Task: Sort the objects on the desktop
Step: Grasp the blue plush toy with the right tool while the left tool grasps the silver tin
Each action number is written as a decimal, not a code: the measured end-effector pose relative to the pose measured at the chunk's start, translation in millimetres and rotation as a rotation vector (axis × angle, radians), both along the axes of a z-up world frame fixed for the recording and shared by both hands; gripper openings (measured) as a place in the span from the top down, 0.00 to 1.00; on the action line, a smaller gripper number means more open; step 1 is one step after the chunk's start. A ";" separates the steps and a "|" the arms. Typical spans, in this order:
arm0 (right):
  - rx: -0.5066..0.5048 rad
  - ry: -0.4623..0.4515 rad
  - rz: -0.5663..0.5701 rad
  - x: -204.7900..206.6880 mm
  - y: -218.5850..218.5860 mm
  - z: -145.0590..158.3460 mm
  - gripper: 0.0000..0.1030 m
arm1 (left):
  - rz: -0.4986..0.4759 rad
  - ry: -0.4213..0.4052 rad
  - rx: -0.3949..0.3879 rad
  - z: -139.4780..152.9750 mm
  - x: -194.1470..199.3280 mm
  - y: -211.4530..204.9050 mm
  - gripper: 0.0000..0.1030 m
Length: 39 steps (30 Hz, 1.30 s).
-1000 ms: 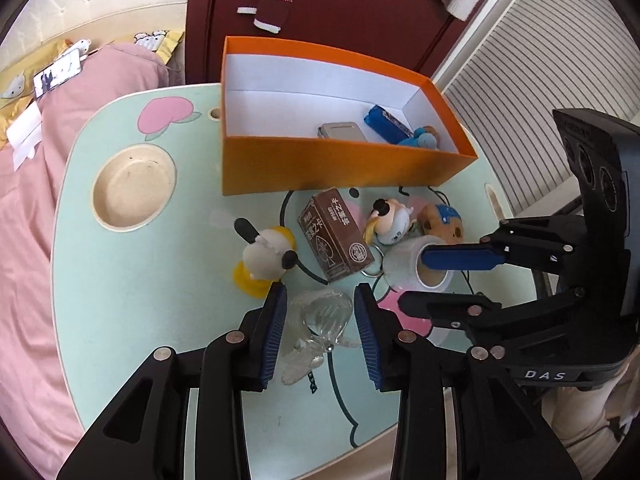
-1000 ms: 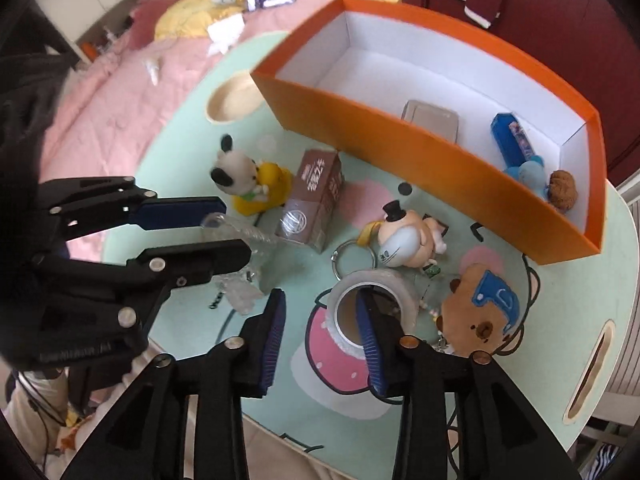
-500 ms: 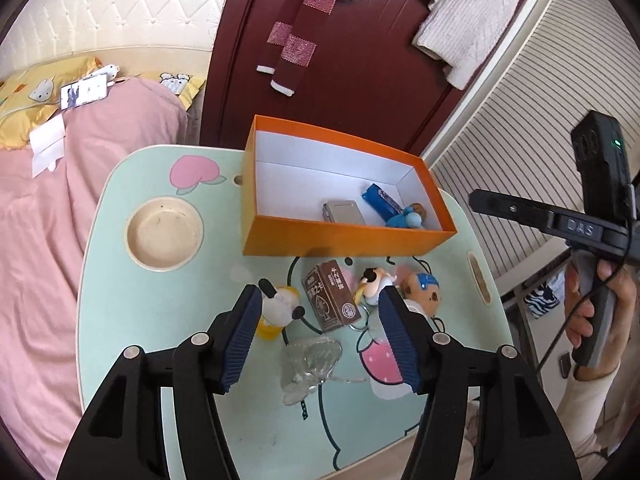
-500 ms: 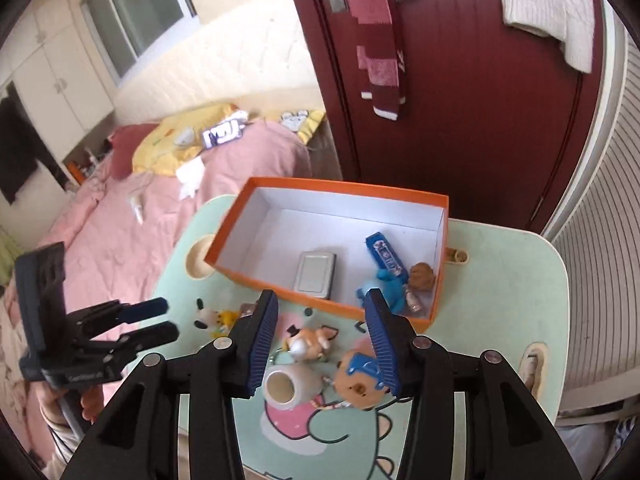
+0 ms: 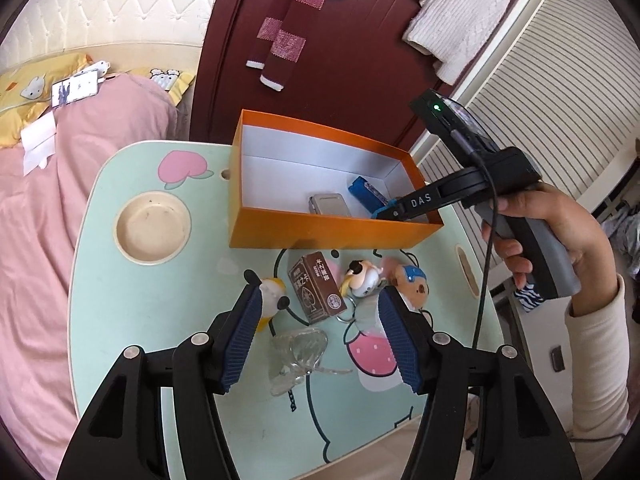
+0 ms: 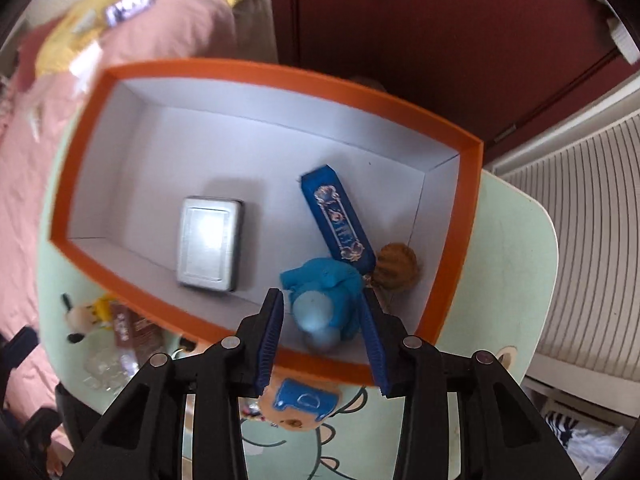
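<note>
Left gripper (image 5: 320, 294): raised before the orange box (image 5: 332, 232); fingers apart, just opened, gripping nothing.
Clear plastic piece (image 5: 298, 350): on the tabletop (image 5: 120, 300) below them, farthest from the box.
Brown carton (image 5: 318, 290): among plush toys crowding the box's near wall.
Open room: bare tabletop left of the box.
Right gripper (image 6: 320, 296): pointing down over the box's near right corner; fingers apart, just narrowed, not pressing the blue plush toy (image 6: 324, 284) below.
Box floor: silver tin (image 6: 210, 244), blue packet (image 6: 338, 220).
</note>
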State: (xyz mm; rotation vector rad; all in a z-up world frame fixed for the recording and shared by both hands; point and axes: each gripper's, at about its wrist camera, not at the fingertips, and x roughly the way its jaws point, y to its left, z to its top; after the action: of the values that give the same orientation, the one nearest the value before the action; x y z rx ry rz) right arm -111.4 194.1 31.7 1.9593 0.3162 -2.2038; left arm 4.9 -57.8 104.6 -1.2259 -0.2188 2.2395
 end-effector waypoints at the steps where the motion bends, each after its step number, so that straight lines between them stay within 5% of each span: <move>1: -0.003 -0.011 -0.009 -3.3 1.8 -1.3 0.64 | -0.001 0.002 0.003 0.9 0.4 -0.4 0.40; 14: -0.307 0.032 -0.057 12.3 56.5 36.4 0.71 | 0.017 -0.007 0.015 0.0 -1.9 -1.0 0.40; 19: -0.395 0.160 -0.084 19.9 74.6 66.7 0.72 | 0.003 -0.004 0.000 6.9 -8.6 7.4 0.40; 23: -0.528 0.267 -0.083 46.4 89.1 91.3 0.72 | -0.026 -0.011 -0.072 21.0 -36.3 32.5 0.40; 29: -0.704 0.375 -0.121 88.2 114.5 92.4 0.71 | -0.070 -0.177 -0.231 0.6 -99.6 91.9 0.40; 34: -0.714 0.422 -0.164 113.5 143.2 80.6 0.71 | -0.015 -0.244 -0.432 -37.5 -135.9 132.1 0.40; 39: -0.715 0.439 -0.192 127.4 162.0 67.6 0.72 | -0.013 -0.347 -0.538 -78.3 -149.3 153.6 0.35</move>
State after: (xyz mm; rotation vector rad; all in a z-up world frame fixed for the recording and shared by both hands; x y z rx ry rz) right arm 16.0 356.1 99.3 1.1641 -0.5611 -2.3768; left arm -144.4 95.8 26.3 -1.8884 0.2828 2.1274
